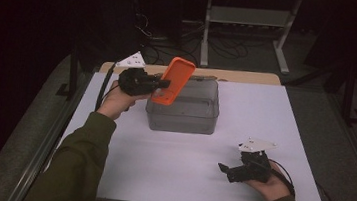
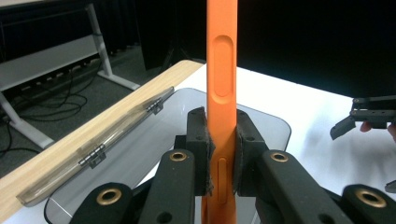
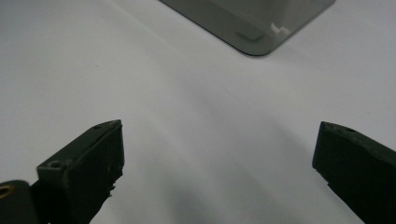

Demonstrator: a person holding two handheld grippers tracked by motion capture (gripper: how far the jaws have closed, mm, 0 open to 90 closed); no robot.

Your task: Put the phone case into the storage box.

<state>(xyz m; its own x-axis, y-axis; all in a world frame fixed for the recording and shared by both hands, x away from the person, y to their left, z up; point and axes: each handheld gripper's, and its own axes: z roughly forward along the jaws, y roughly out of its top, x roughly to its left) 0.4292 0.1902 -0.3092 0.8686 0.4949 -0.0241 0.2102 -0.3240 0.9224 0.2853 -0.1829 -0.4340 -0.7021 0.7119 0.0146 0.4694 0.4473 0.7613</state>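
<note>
My left gripper (image 1: 164,84) is clamped on the orange case (image 1: 174,80), holding it tilted above the grey box (image 1: 182,112). The case looks light, thin and rubbery, so it may flex; my pads (image 2: 201,140) pinch its narrow edges low down, near a button cutout, which seems firm enough. The box is smooth, translucent plastic with rounded corners. My right gripper (image 1: 224,169) rests on the white table (image 1: 160,159), jaws apart.

Left gripper (image 1: 164,85) clamps orange phone case (image 1: 175,80), tilted, over left end of the clear grey box (image 1: 183,112). Box sits mid-table, lid open against the far wood strip (image 1: 249,77). Right gripper (image 1: 224,169) rests near right on the white table (image 1: 169,165), jaws apart, nothing between.
</note>
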